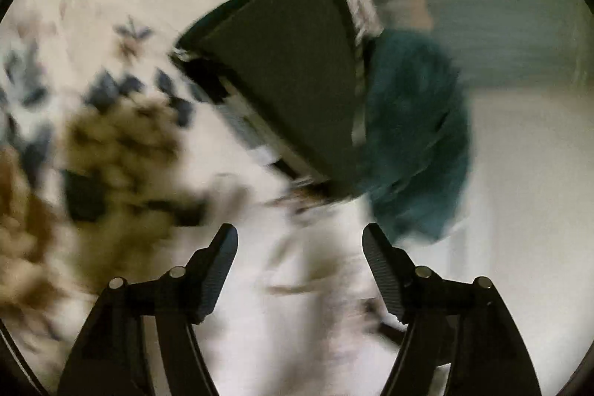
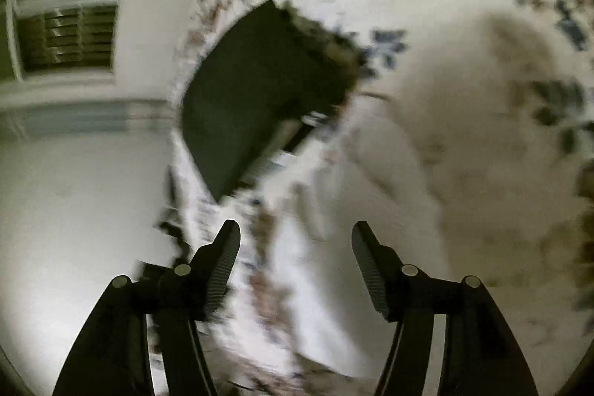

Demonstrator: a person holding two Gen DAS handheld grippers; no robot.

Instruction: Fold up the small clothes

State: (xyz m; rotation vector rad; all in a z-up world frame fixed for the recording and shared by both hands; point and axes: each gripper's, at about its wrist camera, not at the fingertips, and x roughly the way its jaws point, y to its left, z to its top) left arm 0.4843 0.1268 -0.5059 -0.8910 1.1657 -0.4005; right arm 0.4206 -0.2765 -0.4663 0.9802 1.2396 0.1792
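Both the left gripper (image 1: 300, 232) and right gripper (image 2: 296, 231) stand open and empty; the dark garment (image 1: 282, 73) lies folded, the teal cloth (image 1: 415, 136) apparently unfolded.

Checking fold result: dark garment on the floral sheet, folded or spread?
Folded, as far as the blur shows. The dark garment is a compact straight-edged block on the floral sheet, lying clear of both open grippers.

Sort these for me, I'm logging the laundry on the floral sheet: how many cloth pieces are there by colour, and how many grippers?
Dark, nearly black folded cloth: 1
Teal cloth: 1
Grippers, left gripper and right gripper, both open and holding nothing: 2
Total: 4
Both views are blurred, so smaller pieces could be missed.
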